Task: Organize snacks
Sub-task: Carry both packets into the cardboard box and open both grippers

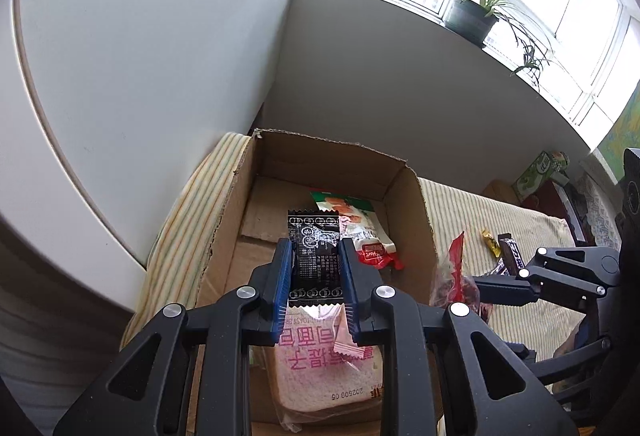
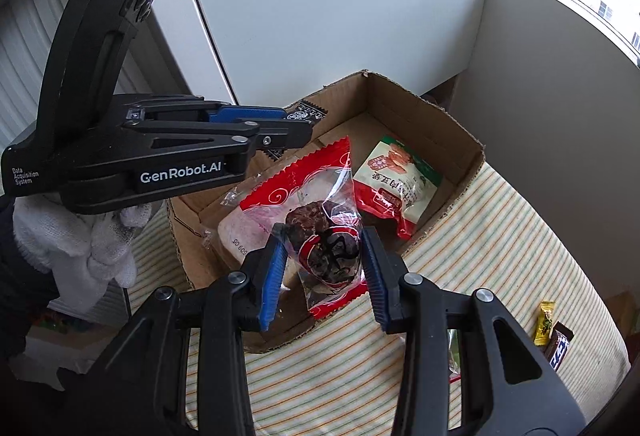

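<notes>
1. Your left gripper is clenched on a black packet, held above the cardboard box.
2. Your right gripper grasps a red-and-clear bag at the box's near edge.
3. Already inside the box: a bread pack and a red-green packet.
4. Left on the striped cloth: a yellow candy and a brown bar. My guess: about halfway.

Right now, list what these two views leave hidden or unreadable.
- Left wrist view: near end of the bread bag in the box, hidden by the left gripper.
- Right wrist view: most of the black packet, behind that gripper's fingers.
- Right wrist view: chocolate bar print, too small.
</notes>
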Demonstrator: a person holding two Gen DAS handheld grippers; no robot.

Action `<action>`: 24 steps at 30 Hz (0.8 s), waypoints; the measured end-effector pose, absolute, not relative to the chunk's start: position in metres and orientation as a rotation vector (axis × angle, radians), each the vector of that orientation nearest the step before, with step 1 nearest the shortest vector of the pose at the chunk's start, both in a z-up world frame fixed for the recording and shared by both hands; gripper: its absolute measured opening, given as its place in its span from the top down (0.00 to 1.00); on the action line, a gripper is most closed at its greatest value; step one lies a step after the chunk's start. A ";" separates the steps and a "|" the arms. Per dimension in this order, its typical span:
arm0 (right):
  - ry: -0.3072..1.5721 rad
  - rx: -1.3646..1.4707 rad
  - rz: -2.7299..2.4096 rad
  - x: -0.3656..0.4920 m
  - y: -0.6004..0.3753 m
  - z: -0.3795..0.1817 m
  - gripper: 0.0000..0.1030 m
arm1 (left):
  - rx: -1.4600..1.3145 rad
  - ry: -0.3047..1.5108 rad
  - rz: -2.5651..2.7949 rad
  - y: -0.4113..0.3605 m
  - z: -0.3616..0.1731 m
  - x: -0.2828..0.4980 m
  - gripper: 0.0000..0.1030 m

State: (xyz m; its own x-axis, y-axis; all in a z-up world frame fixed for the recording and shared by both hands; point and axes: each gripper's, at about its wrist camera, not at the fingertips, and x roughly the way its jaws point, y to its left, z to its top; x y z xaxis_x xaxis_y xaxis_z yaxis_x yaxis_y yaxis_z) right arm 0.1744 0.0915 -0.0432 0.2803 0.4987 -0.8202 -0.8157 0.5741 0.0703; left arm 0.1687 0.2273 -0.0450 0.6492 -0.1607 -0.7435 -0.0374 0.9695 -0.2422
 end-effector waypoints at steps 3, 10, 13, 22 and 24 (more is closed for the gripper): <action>0.918 -0.417 0.926 0.166 0.098 -0.046 0.61 | -0.246 0.869 -0.065 0.229 -0.046 0.171 0.78; 0.903 -0.414 0.930 0.163 0.096 -0.046 0.35 | -0.255 0.871 -0.057 0.233 -0.046 0.172 0.69; 0.903 -0.412 0.929 0.166 0.091 -0.049 0.35 | -0.260 0.866 -0.056 0.233 -0.043 0.171 0.64; 0.895 -0.402 0.890 0.163 0.060 -0.040 0.35 | -0.230 0.846 -0.069 0.217 -0.033 0.162 0.64; 0.889 -0.396 0.872 0.164 0.049 -0.035 0.35 | -0.230 0.839 -0.080 0.212 -0.030 0.159 0.64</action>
State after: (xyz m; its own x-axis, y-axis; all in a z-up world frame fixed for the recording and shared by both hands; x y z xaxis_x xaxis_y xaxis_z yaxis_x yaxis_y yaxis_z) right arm 0.1636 0.0487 -0.0354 0.3289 0.4912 -0.8065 -0.7964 0.6032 0.0426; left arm 0.1586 0.2116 -0.0295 0.6667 -0.1609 -0.7278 -0.0201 0.9722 -0.2333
